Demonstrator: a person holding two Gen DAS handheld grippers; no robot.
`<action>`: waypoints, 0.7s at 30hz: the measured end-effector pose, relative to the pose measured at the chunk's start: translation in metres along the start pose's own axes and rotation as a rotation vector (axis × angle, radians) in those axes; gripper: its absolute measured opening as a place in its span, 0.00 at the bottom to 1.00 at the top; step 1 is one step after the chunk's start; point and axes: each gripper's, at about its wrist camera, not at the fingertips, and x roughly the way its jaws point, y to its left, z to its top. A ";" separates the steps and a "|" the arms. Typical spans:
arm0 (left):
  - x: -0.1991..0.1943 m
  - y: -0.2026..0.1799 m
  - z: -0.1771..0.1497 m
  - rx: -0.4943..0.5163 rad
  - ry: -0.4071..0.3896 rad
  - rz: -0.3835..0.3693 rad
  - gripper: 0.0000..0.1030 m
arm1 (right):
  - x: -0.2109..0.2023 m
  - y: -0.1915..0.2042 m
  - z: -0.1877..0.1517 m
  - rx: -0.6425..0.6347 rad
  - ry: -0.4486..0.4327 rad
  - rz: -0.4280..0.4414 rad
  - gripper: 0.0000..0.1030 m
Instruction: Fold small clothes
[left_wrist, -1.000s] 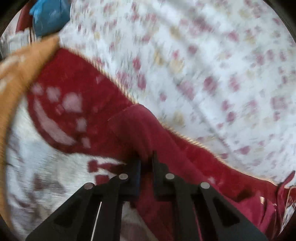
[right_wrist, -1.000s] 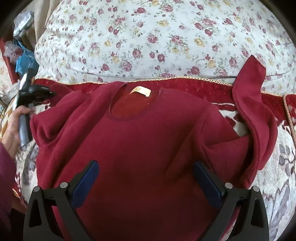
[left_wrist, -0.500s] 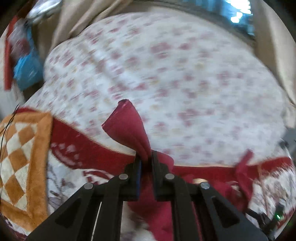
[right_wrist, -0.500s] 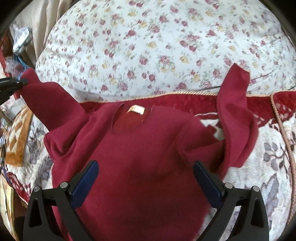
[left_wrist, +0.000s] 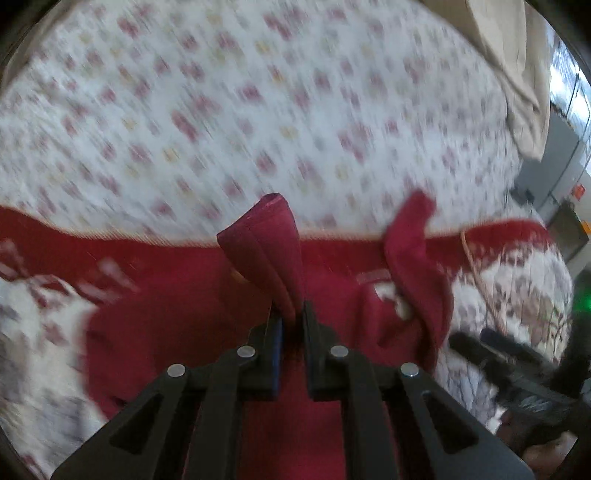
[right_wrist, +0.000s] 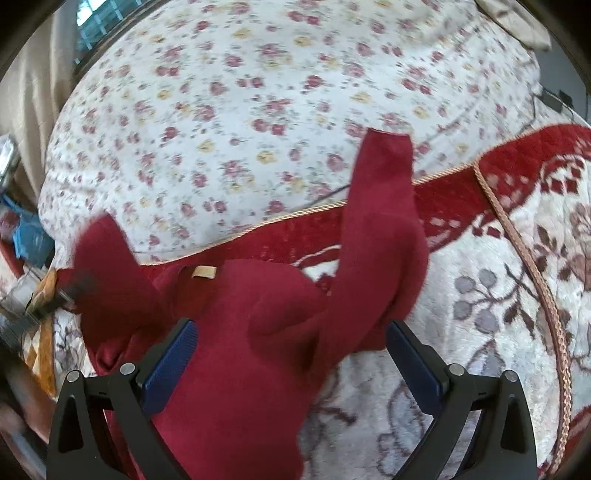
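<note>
A dark red sweater (right_wrist: 236, 354) lies on a patterned blanket, neck label (right_wrist: 204, 272) toward the floral pillow. My left gripper (left_wrist: 291, 321) is shut on the sweater's left sleeve (left_wrist: 269, 251) and holds its cuff up over the body; that sleeve shows blurred in the right wrist view (right_wrist: 110, 273). The other sleeve (right_wrist: 384, 221) lies bent up toward the pillow, also in the left wrist view (left_wrist: 413, 258). My right gripper (right_wrist: 288, 354) is open and empty, jaws wide apart above the sweater's body.
A large white floral pillow (right_wrist: 258, 110) fills the back. The red and cream patterned blanket (right_wrist: 517, 295) with a gold cord edge (right_wrist: 517, 240) spreads right. A blue bag (right_wrist: 29, 240) and an orange checked cloth (right_wrist: 40, 350) sit at the left.
My left gripper has swung the held sleeve rightward over the sweater's body. The right gripper view has shifted right and stays open.
</note>
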 end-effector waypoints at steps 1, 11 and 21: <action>0.014 -0.006 -0.008 0.006 0.024 -0.002 0.10 | 0.001 -0.003 0.000 0.009 0.001 -0.002 1.00; -0.005 -0.025 -0.039 0.143 0.000 -0.004 0.76 | 0.007 -0.011 -0.001 0.014 0.024 0.017 1.00; -0.051 0.099 -0.074 0.060 -0.044 0.411 0.86 | 0.018 0.016 -0.012 -0.079 0.053 0.090 1.00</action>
